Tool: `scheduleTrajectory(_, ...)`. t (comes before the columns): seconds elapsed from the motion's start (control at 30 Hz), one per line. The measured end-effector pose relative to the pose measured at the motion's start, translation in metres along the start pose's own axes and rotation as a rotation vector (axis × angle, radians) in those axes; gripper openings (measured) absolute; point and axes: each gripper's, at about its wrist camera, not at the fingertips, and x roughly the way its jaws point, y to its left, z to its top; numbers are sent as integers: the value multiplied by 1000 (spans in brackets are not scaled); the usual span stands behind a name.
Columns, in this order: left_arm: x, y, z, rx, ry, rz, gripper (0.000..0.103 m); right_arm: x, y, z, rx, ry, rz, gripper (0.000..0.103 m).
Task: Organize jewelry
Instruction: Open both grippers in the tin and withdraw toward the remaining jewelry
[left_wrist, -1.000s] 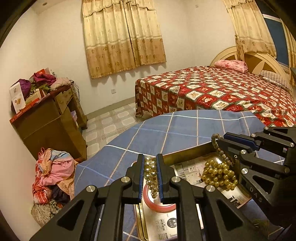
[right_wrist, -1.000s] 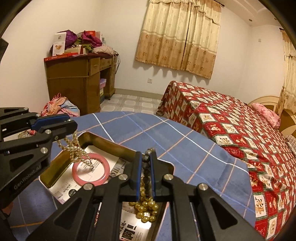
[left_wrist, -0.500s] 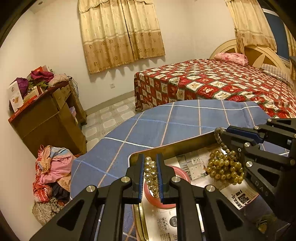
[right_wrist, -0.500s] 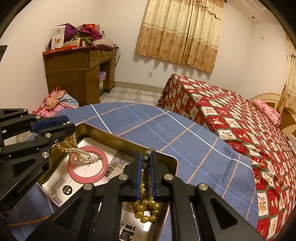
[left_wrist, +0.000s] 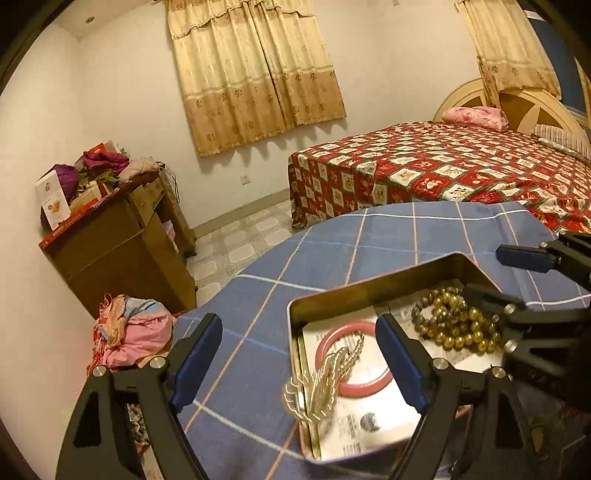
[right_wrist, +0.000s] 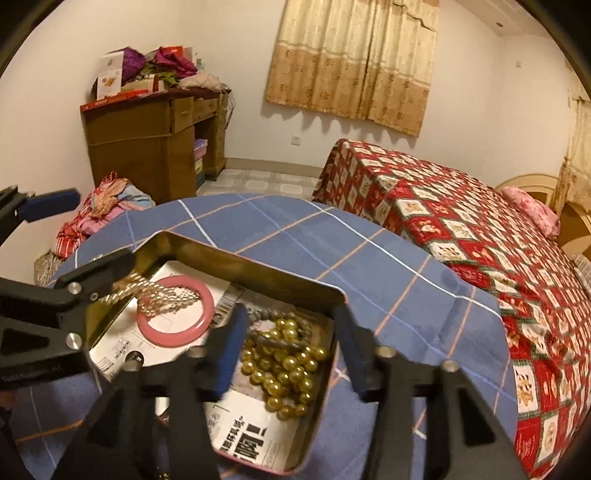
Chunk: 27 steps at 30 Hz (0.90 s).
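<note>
Left gripper (left_wrist: 299, 358): its jaws, clamped on the pearl strand (left_wrist: 325, 373) half a second earlier, now stand wide apart with nothing between them. The released strand lies just ahead of and below the gap, draped partly over the pink bangle (left_wrist: 365, 380) and partly over the near rim of the metal tin (left_wrist: 369, 288); it appears streaked by motion blur, so it may not have settled.

Right gripper (right_wrist: 291, 350): it has likewise let go of the gold bead necklace (right_wrist: 284, 369) and its jaws are spread, with the beads heaped directly ahead between the fingers, inside the tin on its printed paper lining (right_wrist: 255, 435).

Both pieces have thus reached the tin, which rests on the blue checked cloth (left_wrist: 332, 251). The pearls are small, pale and finely strung; the gold beads are larger, glossy and coiled in a compact pile, apart from the bangle.
</note>
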Motion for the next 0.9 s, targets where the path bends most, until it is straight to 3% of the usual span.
scheduleTrajectory(0.33,-28,-1,-37,-13,49,34,85,-28,-11,-26,31,11,-10,53)
scheduleTrajectory(0.67,-56,-15,-73,-33,103,-42,85,-61,-16,-80,75,57,-14,53)
scheduleTrajectory(0.9,-53,-24,-88,-25,161,-54,85,-70,-8,-103,64,86,-8,53)
